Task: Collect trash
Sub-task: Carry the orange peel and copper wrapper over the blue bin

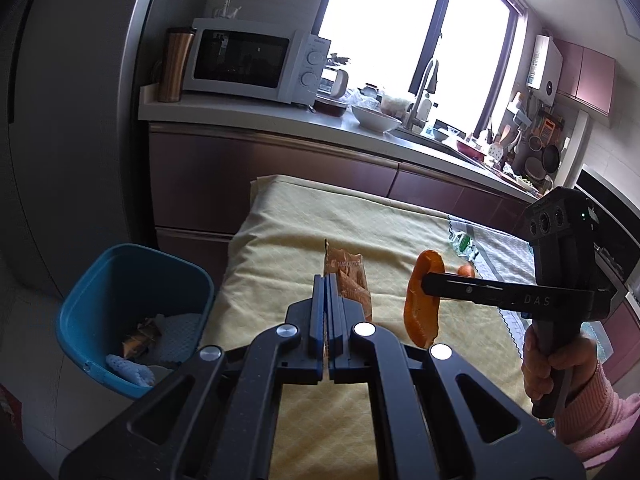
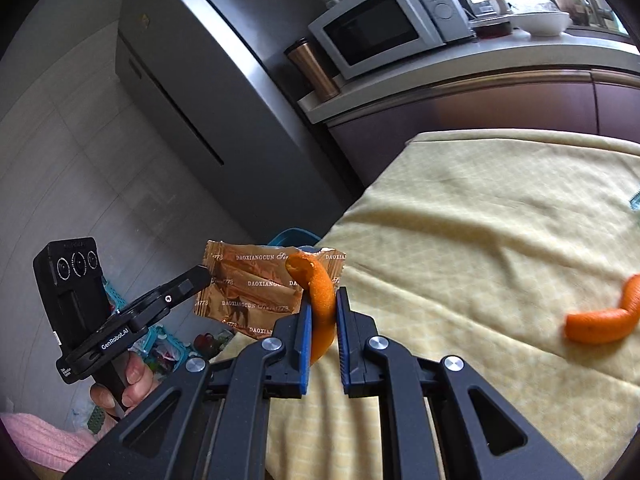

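Two grippers up over a table draped in yellow cloth, each with trash in its grip. Far left, on the floor beside the table: blue bin, holding a crumpled wrapper and white foam netting. Next, left gripper, jaws pressed nearly flat together, clamped on a thin gold snack wrapper; wrapper held upright, clear of the cloth, near the table's left edge and just right of the bin. Further right, right gripper, jaws parted only as wide as the peel, pinching a curled strip of orange peel at its middle, ends sticking out above and below the blue pads. Rightmost, a second piece of orange peel lying loose on the cloth, well apart from both grippers.
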The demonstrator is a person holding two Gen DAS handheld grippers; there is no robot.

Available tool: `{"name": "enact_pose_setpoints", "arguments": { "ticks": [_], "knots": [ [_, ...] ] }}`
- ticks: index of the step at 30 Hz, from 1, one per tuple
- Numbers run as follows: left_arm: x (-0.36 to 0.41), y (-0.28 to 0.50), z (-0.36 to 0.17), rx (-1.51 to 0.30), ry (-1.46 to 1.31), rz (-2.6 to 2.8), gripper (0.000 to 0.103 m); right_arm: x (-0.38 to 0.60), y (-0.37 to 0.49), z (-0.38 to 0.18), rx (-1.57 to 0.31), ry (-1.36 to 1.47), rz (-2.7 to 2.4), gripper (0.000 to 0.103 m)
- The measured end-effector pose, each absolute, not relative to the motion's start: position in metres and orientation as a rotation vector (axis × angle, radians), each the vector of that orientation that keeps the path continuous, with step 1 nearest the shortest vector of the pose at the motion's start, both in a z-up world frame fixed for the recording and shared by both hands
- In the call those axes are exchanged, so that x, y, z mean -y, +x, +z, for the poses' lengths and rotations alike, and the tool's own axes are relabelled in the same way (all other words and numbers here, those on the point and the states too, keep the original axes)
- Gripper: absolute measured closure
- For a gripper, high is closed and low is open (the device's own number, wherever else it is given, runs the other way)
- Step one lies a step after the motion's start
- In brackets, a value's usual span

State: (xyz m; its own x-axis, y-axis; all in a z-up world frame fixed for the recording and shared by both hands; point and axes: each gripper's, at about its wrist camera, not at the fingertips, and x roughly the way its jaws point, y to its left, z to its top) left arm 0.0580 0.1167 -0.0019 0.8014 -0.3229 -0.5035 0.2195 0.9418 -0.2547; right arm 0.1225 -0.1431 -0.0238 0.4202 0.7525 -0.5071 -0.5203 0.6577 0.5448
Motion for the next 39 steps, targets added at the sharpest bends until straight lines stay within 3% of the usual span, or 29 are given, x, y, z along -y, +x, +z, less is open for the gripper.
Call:
{"name": "enact_pose_setpoints", "arguments": {
  "ticks": [18,39],
  "knots": [
    [-0.178,0.047,0.009,-0.52,-0.207,-0.154,0.102,0.069,0.14,-0.017,-0.833,0.275,0.926,0.093],
    [-0.249,0.06,-0.019,-0.57,-0.253,0.033,0.102,-0.02,0.174,-0.034,-0.91,0.199,0.966,0.093]
  ]
}}
